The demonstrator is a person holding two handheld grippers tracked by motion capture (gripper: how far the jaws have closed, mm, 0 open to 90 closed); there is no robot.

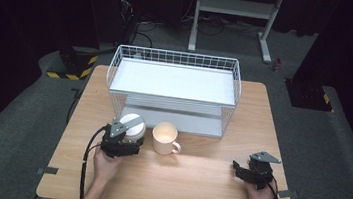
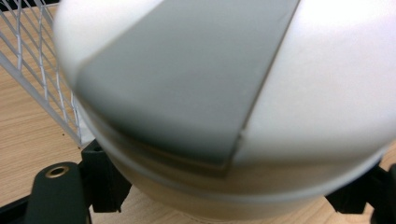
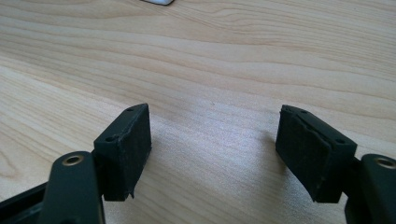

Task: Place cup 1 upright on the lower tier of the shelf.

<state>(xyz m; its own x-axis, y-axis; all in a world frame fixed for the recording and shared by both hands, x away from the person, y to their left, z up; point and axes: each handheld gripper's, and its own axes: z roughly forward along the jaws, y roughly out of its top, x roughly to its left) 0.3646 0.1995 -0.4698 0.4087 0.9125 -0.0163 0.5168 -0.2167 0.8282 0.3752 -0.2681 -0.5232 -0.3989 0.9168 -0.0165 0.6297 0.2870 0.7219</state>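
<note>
Left tongs (image 1: pixel 127 136): closed around a white round container (image 1: pixel 131 126); in the left gripper view its pale body sits between the two black jaws, with a grey three-cornered plate reflected or lying across its top.
Right tongs (image 1: pixel 240 168): jaws apart with nothing between them, resting low over bare wood at the right of the desk (image 1: pixel 205 183), well apart from everything else.
White round container: at the left front of the wire rack, just beside the mug; whether its base touches the desk I cannot tell.
Mug (image 1: pixel 165 138): cream, upright, handle toward the right, standing free just in front of the rack's lower level.
Wire rack (image 1: pixel 178 59): white, two levels, at the far half of the desk; both levels look bare.
Step in hand: judged as carrying the gripped container toward the rack, the grasp already made.
Next move: likely lift it over the basket rim for the top level or slide it into the lower opening, keeping it level and wide of the mug; the wire edge close on the left calls for care.
Risk: a smooth rounded wall may slip in the jaws if tilted.
</note>
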